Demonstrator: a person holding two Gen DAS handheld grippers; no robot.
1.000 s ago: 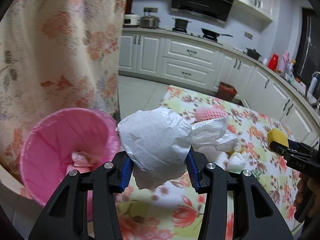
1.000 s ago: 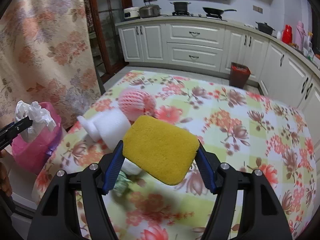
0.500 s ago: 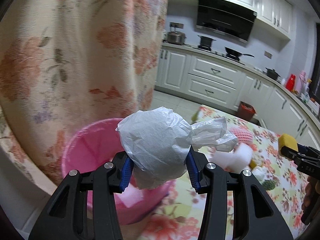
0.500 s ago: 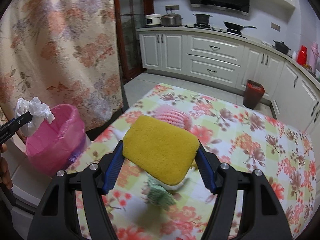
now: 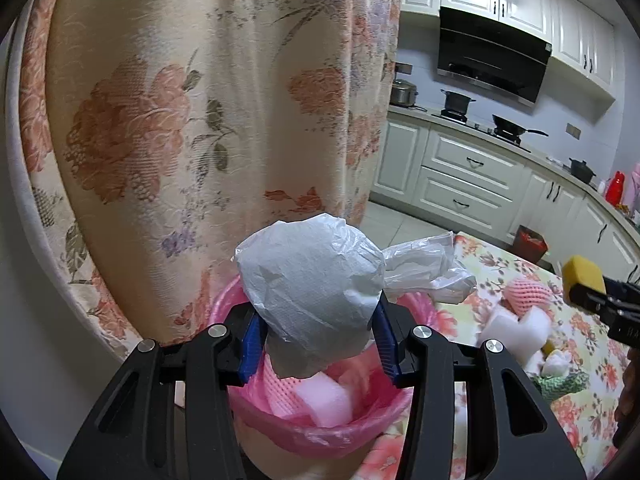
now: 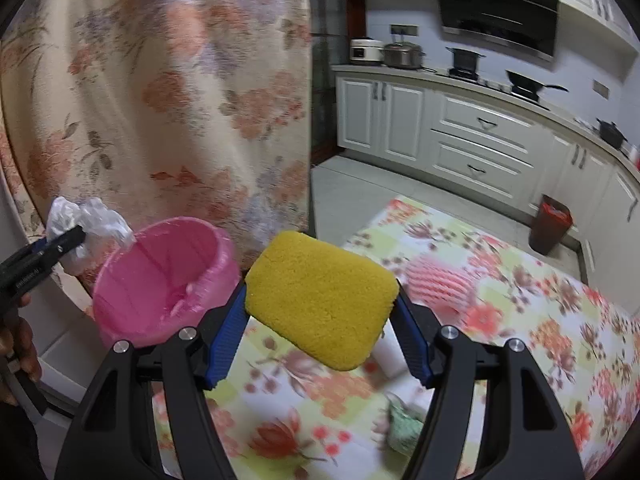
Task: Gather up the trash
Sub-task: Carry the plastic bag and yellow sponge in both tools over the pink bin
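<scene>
Floral-clothed table (image 6: 520, 320) bears pink foam net (image 6: 436, 280), white foam blocks (image 5: 516, 332).

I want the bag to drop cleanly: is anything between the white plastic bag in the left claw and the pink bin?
Nothing visible: the white plastic bag hangs in the left claw right above the pink bin's open mouth.

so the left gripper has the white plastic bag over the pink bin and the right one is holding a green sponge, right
Not quite: the sponge in the right gripper is yellow, not green, as the right wrist view shows. The rest holds: the left gripper has the white plastic bag over the pink bin.
</scene>
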